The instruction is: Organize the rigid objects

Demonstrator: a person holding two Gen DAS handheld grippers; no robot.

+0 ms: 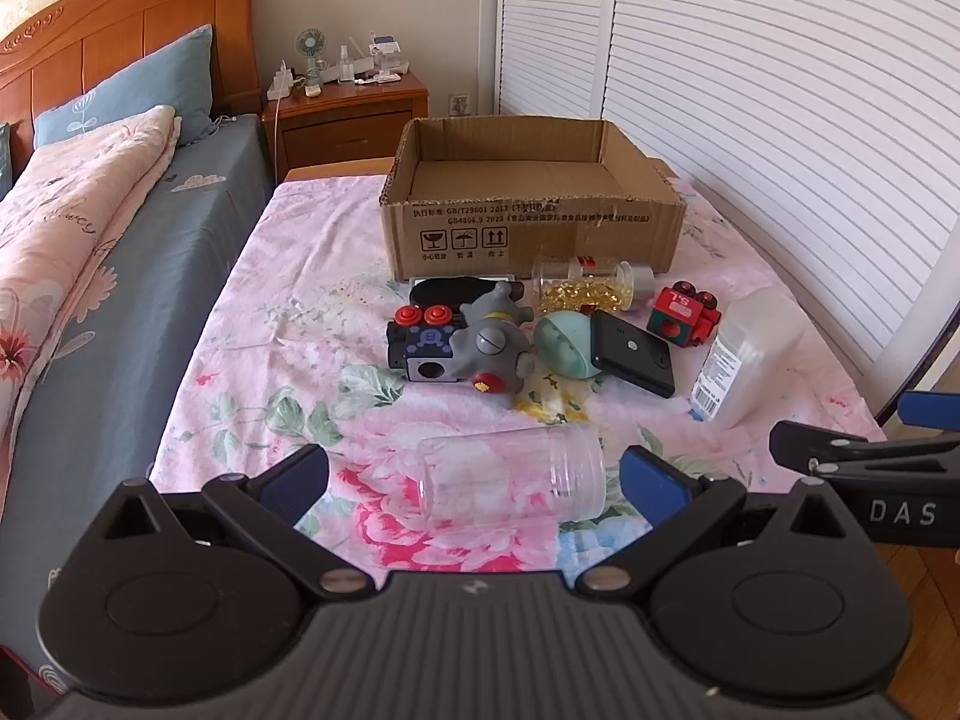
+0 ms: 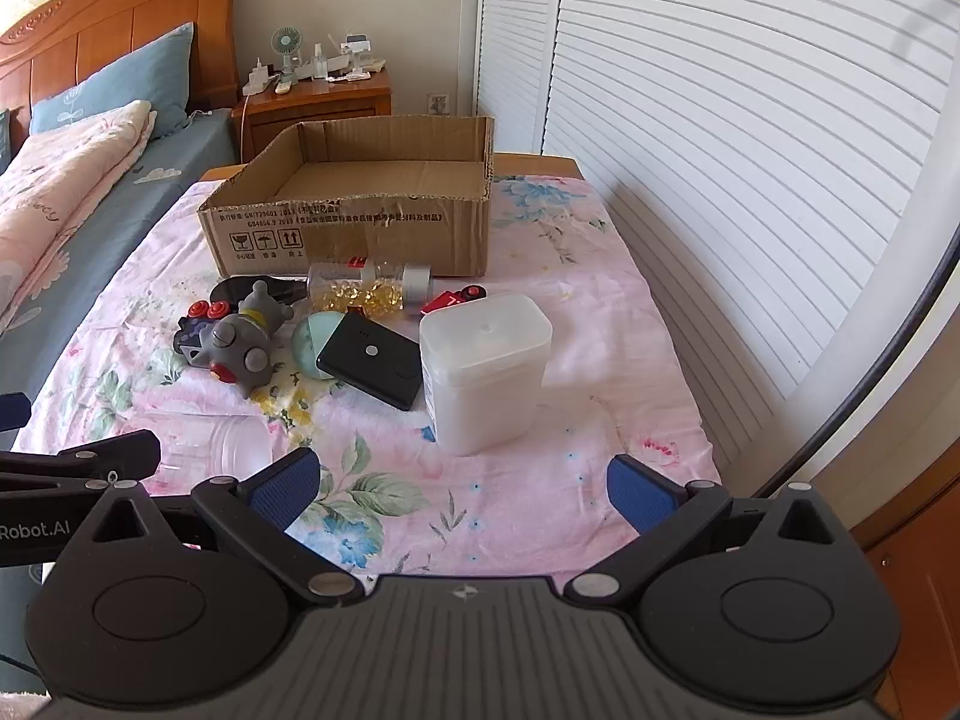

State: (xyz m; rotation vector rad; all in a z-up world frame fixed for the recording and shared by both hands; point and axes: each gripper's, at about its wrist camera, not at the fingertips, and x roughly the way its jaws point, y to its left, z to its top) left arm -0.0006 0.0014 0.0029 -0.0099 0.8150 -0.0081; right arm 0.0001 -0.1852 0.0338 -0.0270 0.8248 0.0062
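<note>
Both tools are hovering at the near edge of the flowered bench (image 1: pixel 288 324), tilted down toward the clutter. The left gripper (image 1: pixel 474 483) is standing with its fingers spread wide, and the clear empty jar (image 1: pixel 513 477) is lying on its side in the gap between them, untouched as far as I can see. The right gripper (image 2: pixel 459 483) is likewise holding its fingers fully apart on nothing, with the white lidded tub (image 2: pixel 485 363) standing just ahead of it.

Beyond, the open cardboard box (image 1: pixel 540 234) is waiting empty at the far end, and the rest is sitting in a loose heap before it: a grey toy figure (image 1: pixel 492 348), a black flat case (image 1: pixel 633 353), a teal egg-shaped thing (image 1: pixel 561 343), a red toy block (image 1: pixel 684 315) and a bottle of yellow capsules (image 1: pixel 591 288).

The jar looks light, stiff and smooth, so it is likely to roll or squirt out; taking it across the straight barrel near the middle seems safest, with gentle pressure, as thin plastic may flex. The tub looks broad for the fingers and probably wants gripping across its narrower sides.
</note>
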